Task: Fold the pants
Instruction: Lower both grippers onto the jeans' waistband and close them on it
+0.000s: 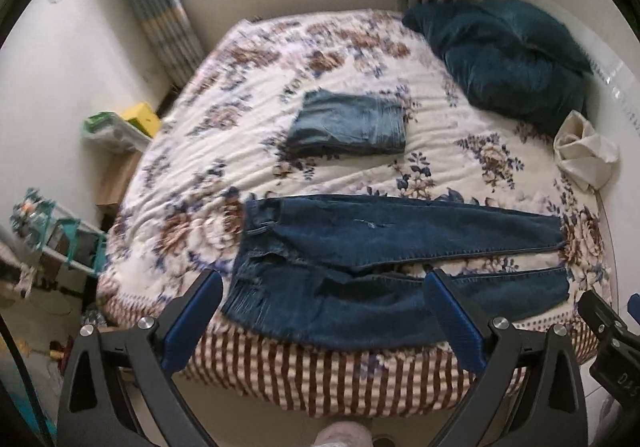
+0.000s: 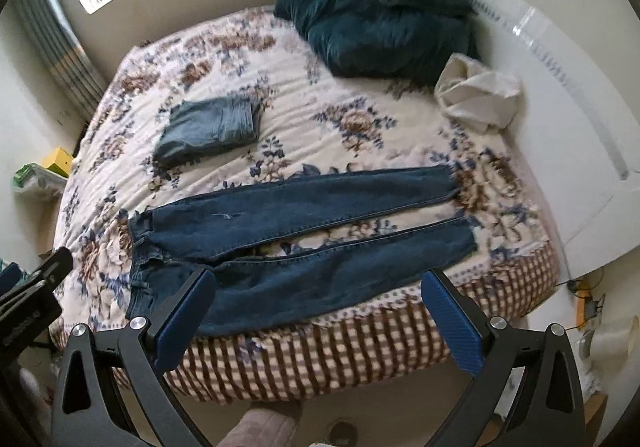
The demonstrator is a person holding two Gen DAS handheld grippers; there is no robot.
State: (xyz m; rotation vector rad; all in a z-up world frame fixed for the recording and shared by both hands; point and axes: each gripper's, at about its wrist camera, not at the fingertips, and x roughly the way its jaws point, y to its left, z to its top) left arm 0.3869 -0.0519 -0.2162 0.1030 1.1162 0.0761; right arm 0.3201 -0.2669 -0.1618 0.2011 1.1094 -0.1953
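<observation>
The dark blue jeans (image 1: 384, 259) lie flat and spread out on the bed (image 1: 360, 59), close to its near edge. Their waist points to the left and their two legs run to the right, with a thin strip of flowery cover showing between the legs. The near leg lies right along the bed's near edge, and the waist corner hangs a little over it. Past the jeans, toward the middle of the bed, sits a folded pair of lighter jeans (image 1: 350, 123), well apart from them, with bare cover all around. Farther from the jeans, at the far right corner, are dark teal pillows (image 1: 508, 59), and a crumpled white cloth (image 1: 584, 153) lies near the right edge, beyond the leg ends. To the left of the jeans there is plenty of bare cover up to the bed's left edge. The left gripper (image 1: 324, 311) is spread wide and holds nothing, hanging over the near edge above the waist part. The right gripper (image 2: 320, 311) is spread wide too, holding nothing, over the near leg.
</observation>
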